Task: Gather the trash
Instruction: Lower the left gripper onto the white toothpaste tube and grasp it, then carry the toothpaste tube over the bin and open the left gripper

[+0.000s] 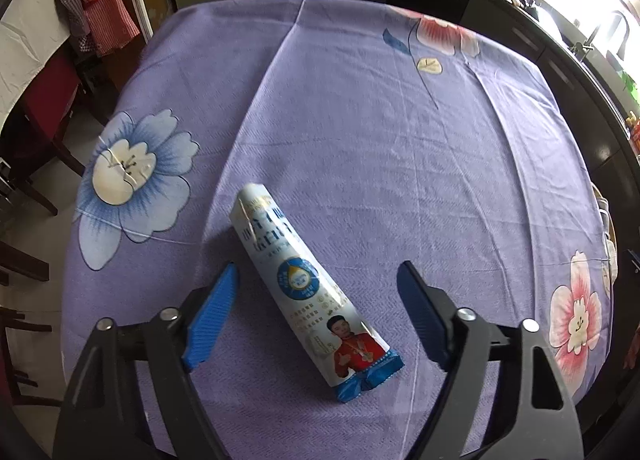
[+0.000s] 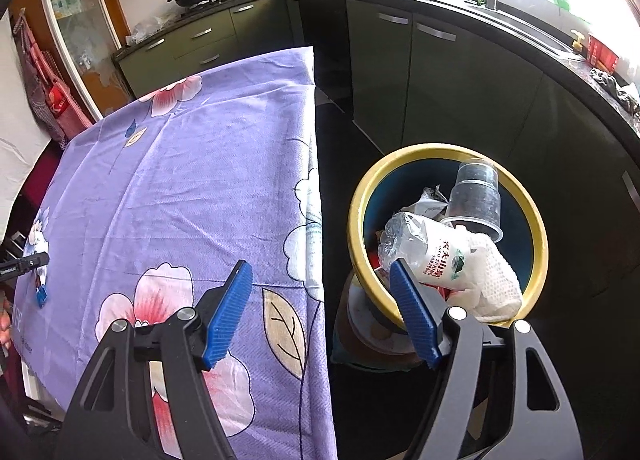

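Note:
A white and blue drink carton point(image 1: 308, 284) lies on its side on the purple flowered tablecloth point(image 1: 380, 148). My left gripper point(image 1: 318, 272) is open, its blue fingers on either side of the carton and just above it, not touching. My right gripper point(image 2: 322, 268) is open and empty, over the table's right edge point(image 2: 316, 188). Beside it on the floor stands a yellow-rimmed bin point(image 2: 358, 216) holding a crushed plastic bottle point(image 2: 424, 248), a clear cup point(image 2: 476, 196) and a white cloth point(image 2: 494, 280). The left gripper shows small at the far left in the right wrist view point(image 2: 24, 264).
Dark kitchen cabinets point(image 2: 420, 72) and a counter with a sink run along the right and back. Dark wooden chairs point(image 1: 44, 108) stand at the table's left side. Red checked aprons point(image 1: 100, 8) hang at the back left.

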